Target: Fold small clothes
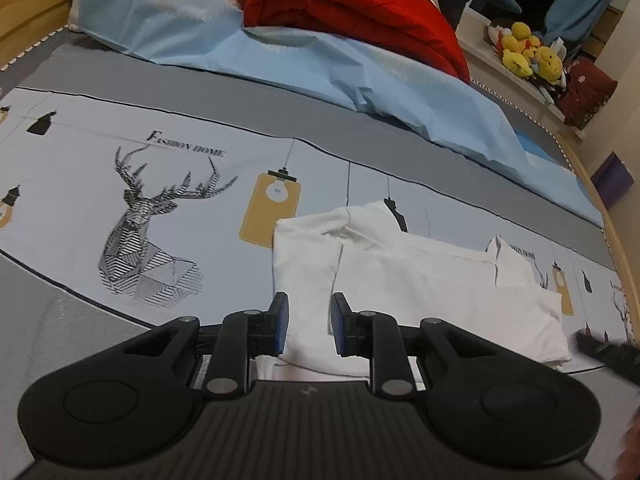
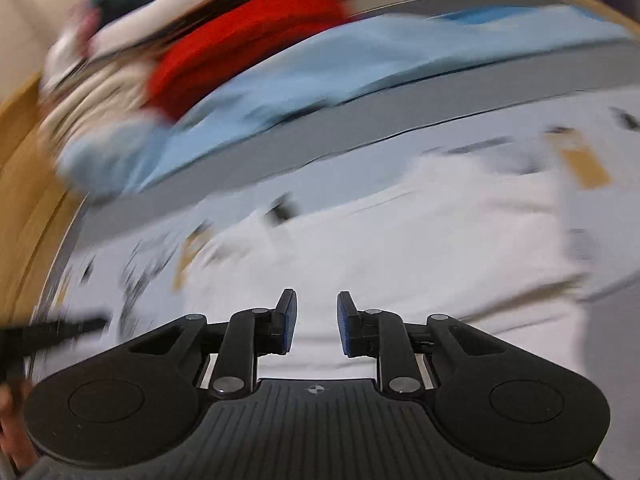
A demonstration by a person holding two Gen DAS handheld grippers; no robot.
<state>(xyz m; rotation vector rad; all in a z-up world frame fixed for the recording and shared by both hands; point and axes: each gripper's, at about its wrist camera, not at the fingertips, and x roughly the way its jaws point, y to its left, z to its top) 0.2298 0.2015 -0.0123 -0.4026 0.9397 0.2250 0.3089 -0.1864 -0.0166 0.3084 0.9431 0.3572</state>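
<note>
Left tongs (image 1: 307,326): parted, empty, poised at near edge of white garment (image 1: 420,280). Right tongs (image 2: 316,322): parted, empty, view blurred, above same garment (image 2: 400,248). Garment: partly folded, flat on printed bedsheet (image 1: 120,128). Judged light, limp, thin cotton; best pinched at hem or corner, through both layers.

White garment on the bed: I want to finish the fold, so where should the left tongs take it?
Probably the near hem of the white garment, approached low from the near side: the open left tongs already straddle that flat edge.
</note>
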